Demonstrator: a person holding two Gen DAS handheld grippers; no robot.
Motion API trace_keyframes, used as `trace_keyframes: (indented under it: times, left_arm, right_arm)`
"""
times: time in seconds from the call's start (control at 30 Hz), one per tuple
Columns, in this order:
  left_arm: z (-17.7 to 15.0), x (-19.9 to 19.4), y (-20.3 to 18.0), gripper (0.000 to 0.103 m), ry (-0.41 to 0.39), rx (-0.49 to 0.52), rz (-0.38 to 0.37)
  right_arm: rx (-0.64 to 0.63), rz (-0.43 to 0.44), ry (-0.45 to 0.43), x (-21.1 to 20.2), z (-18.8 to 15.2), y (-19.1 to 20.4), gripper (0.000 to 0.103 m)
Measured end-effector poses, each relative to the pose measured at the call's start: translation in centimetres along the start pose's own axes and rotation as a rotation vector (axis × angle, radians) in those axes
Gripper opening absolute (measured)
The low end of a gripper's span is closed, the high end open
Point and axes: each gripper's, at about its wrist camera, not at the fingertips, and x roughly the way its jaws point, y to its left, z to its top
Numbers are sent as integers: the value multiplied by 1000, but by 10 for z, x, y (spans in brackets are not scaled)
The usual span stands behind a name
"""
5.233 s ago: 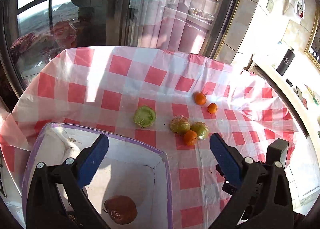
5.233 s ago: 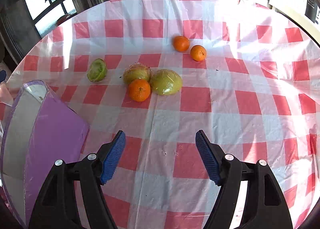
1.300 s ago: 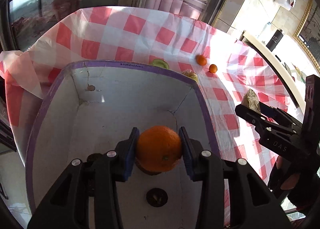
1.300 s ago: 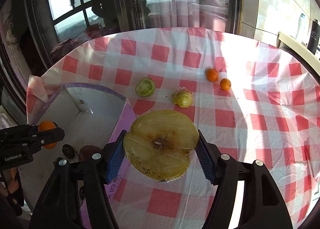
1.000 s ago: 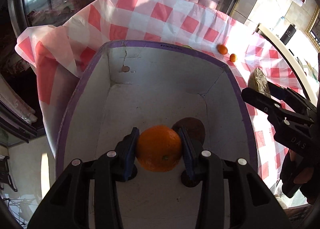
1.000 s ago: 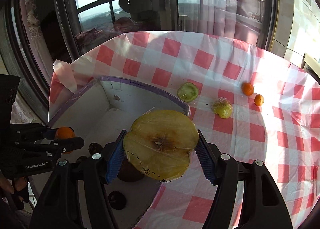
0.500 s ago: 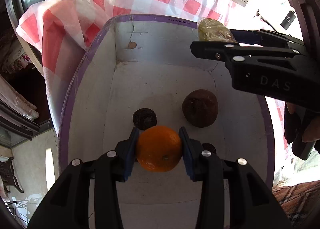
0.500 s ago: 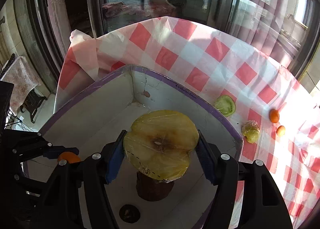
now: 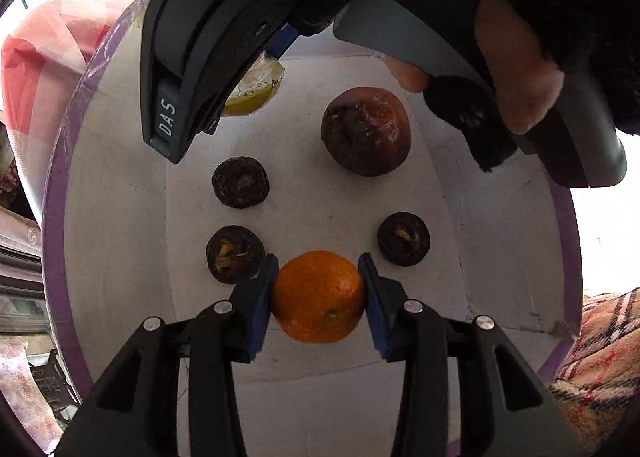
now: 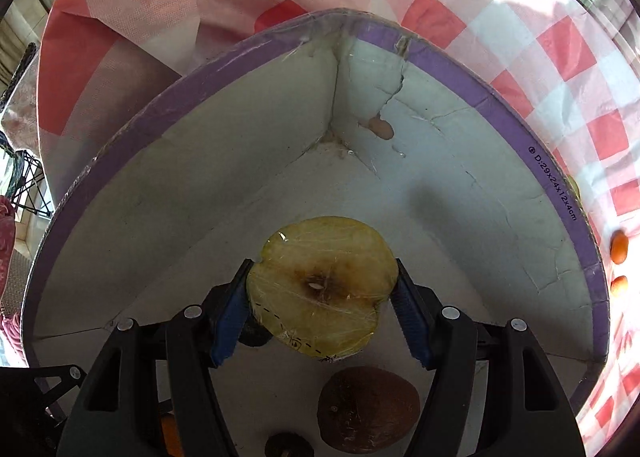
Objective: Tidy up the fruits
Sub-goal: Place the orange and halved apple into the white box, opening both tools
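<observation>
My left gripper point(image 9: 318, 297) is shut on an orange point(image 9: 319, 296) and holds it low inside the white box with a purple rim point(image 9: 54, 193). My right gripper point(image 10: 322, 307) is shut on a plastic-wrapped apple half point(image 10: 322, 291), cut face up, inside the same box point(image 10: 440, 53). The apple half shows in the left wrist view point(image 9: 254, 91) under the right gripper's body. A large brown shrivelled fruit point(image 9: 366, 131) and three small dark round fruits point(image 9: 240, 182) lie on the box floor.
The box stands on a red-and-white checked tablecloth point(image 10: 560, 29). Two small oranges point(image 10: 619, 248) lie on the cloth beyond the box's right wall. The brown fruit point(image 10: 368, 415) lies just below the right gripper's fingers. A plaid fabric point(image 9: 600, 357) lies at the box's right.
Both grippers have gone lower into the box with their fruits. The right gripper has moved over the box's far part, close above the left gripper's view.
</observation>
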Motion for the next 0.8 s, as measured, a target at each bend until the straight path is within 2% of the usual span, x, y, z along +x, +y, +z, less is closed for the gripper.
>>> trace_keyframes:
  times: [0.17, 0.23, 0.27, 0.3, 0.37, 0.43, 0.5, 0.6, 0.67, 0.73, 0.8]
  left_arm:
    - [2, 1, -3, 44, 3, 18, 10]
    - [4, -1, -4, 61, -12, 21, 9]
    - [5, -3, -4, 73, -24, 21, 11]
    - [5, -5, -4, 78, -35, 21, 14]
    - [6, -8, -4, 82, -48, 16, 12]
    - [5, -10, 0, 86, -62, 2, 11]
    - [5, -15, 5, 92, -91, -13, 11]
    - [4, -28, 12, 94, -160, -46, 35]
    - [2, -39, 19, 98, -229, -79, 52]
    - [1, -51, 23, 100, -302, -108, 87]
    - [0, -65, 23, 101, -392, -136, 131]
  right_arm:
    - [14, 6, 23, 8, -8, 4, 66]
    - [38, 16, 12, 5, -11, 3, 66]
    - [48, 22, -6, 2, -13, 2, 67]
    - [60, 24, -22, -2, -14, 0, 72]
    - [85, 31, -54, -11, -18, -4, 79]
    - [115, 45, -97, -23, -22, -9, 79]
    - [150, 71, -158, -40, -30, -15, 79]
    - [212, 114, -294, -76, -47, -29, 79]
    - [256, 136, -405, -103, -65, -41, 79]
    - [299, 147, -499, -129, -82, -55, 85]
    - [347, 164, -563, -147, -97, -73, 87]
